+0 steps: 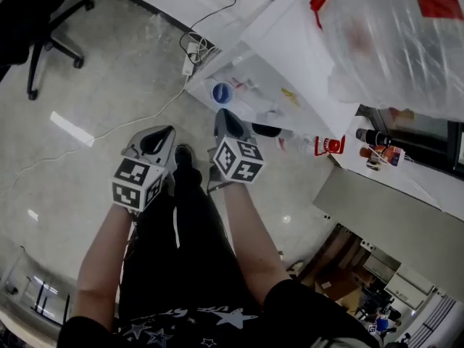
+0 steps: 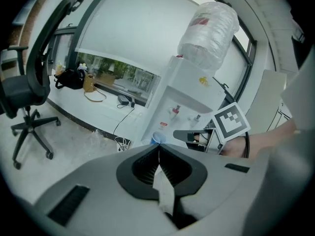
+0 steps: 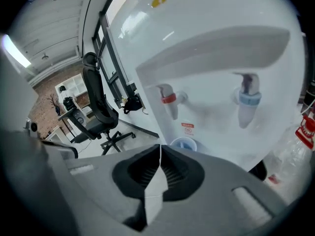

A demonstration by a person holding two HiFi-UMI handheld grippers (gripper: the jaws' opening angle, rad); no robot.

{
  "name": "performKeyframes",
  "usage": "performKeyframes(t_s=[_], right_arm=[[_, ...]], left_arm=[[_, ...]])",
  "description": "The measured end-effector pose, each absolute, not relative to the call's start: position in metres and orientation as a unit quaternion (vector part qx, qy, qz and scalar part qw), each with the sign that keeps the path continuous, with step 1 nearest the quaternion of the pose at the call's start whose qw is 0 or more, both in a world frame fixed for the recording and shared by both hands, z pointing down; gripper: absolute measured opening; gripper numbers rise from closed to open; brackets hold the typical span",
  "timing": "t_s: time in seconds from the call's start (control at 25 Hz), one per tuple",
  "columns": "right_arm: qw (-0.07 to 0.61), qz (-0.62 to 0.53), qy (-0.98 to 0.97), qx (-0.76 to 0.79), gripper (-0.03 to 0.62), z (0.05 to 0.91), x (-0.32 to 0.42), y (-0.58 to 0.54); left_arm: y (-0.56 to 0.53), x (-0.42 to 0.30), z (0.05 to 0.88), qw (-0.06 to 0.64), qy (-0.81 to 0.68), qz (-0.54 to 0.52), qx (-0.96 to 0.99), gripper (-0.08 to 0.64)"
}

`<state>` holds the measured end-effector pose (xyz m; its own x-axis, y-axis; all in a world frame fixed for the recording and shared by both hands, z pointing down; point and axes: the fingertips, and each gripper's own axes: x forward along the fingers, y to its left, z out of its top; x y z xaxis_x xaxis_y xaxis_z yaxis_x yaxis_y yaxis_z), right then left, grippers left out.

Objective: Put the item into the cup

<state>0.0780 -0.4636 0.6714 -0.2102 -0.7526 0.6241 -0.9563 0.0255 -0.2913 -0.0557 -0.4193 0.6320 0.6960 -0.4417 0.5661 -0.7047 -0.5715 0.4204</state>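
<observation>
A blue paper cup (image 1: 222, 93) stands on the drip ledge of a white water dispenser (image 1: 290, 71), under its taps. The right gripper view shows the cup (image 3: 184, 144) just beyond the jaws, below a red tap (image 3: 169, 100) and a blue tap (image 3: 248, 98). My right gripper (image 1: 225, 116) points at the cup from close by, jaws shut with nothing between them. My left gripper (image 1: 167, 133) is held beside it, farther left, also shut and empty. From the left gripper view the cup (image 2: 157, 138) shows ahead, with the right gripper (image 2: 183, 135) to its right. No loose item shows.
A large clear water bottle (image 1: 399, 42) tops the dispenser. A power strip with cables (image 1: 190, 56) lies on the floor left of it. A black office chair (image 1: 43, 27) stands at far left. Bottles and a red object (image 1: 330, 146) sit on a ledge to the right.
</observation>
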Motion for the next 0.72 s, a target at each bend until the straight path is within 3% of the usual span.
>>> performKeyframes(t_s=[0.2, 0.24, 0.28, 0.72], right_arm=[[0.134, 0.344, -0.698, 0.613, 0.013, 0.629, 0.062, -0.426], [0.13, 0.348, -0.697, 0.613, 0.068, 0.62, 0.06, -0.418], [0.124, 0.352, -0.695, 0.614, 0.077, 0.61, 0.059, -0.411], [0.122, 0.327, -0.684, 0.641, 0.078, 0.522, 0.084, -0.339]], left_arm=[[-0.398, -0.072, 0.602, 0.316, -0.327, 0.2, 0.868, 0.006], [-0.393, -0.075, 0.595, 0.315, -0.327, 0.197, 0.869, 0.006], [-0.389, -0.076, 0.589, 0.315, -0.324, 0.195, 0.87, 0.006], [-0.338, -0.063, 0.523, 0.311, -0.29, 0.2, 0.883, 0.006]])
